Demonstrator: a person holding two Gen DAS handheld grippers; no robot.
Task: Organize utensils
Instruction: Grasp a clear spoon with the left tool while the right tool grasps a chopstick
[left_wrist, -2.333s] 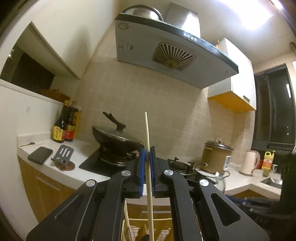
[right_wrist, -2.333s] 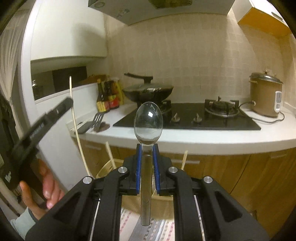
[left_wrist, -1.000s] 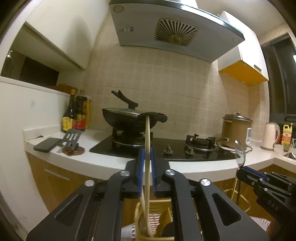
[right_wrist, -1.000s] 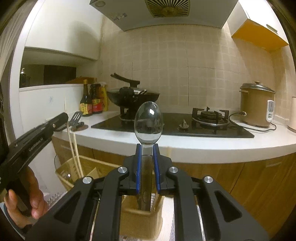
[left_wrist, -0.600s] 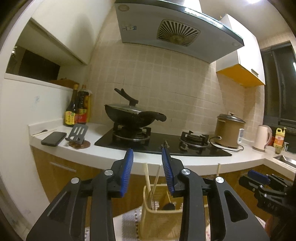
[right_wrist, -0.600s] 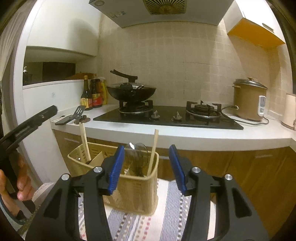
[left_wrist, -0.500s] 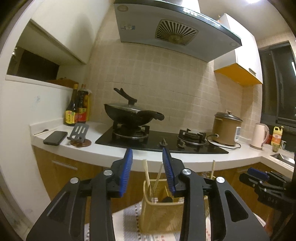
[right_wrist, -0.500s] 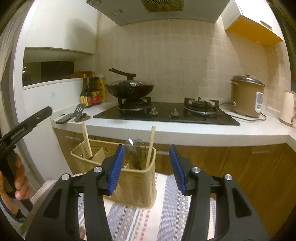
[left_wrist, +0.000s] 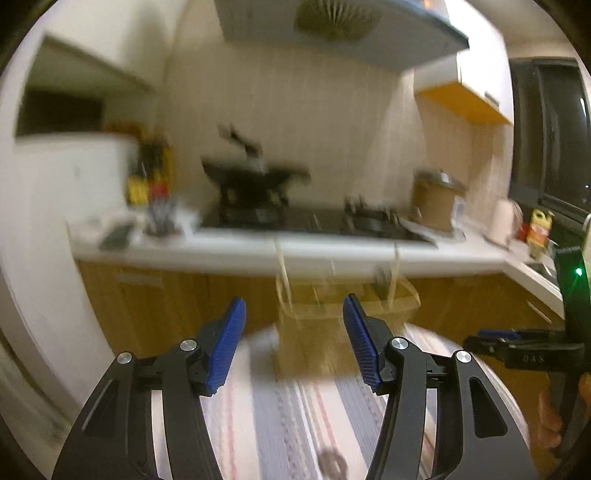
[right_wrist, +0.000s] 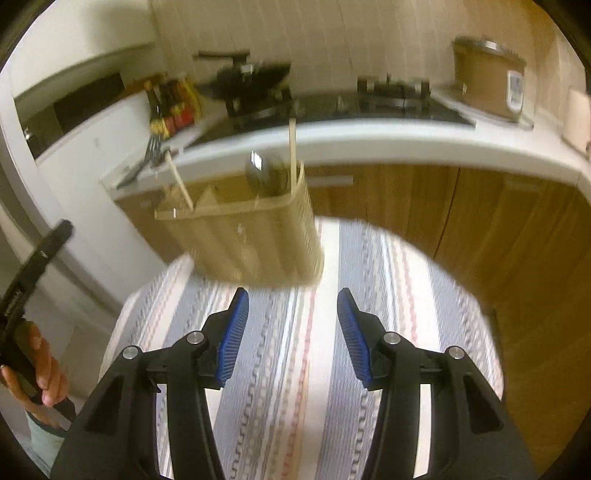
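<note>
Both claws are held open and empty: the left claw (left_wrist: 293, 343), its jaws just widened, and the right claw (right_wrist: 292, 334). The utensil basket (right_wrist: 251, 236) stands on the striped cloth (right_wrist: 295, 369), with chopsticks (right_wrist: 292, 155) and a spoon (right_wrist: 260, 175) inside it.

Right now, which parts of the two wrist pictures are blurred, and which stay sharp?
Left wrist view: the stove and utensil basket are smeared by motion, while the left gripper is crisp. Right wrist view: the basket and striped cloth are streaked, the right gripper sharp; fisheye bends the counter edge.
</note>
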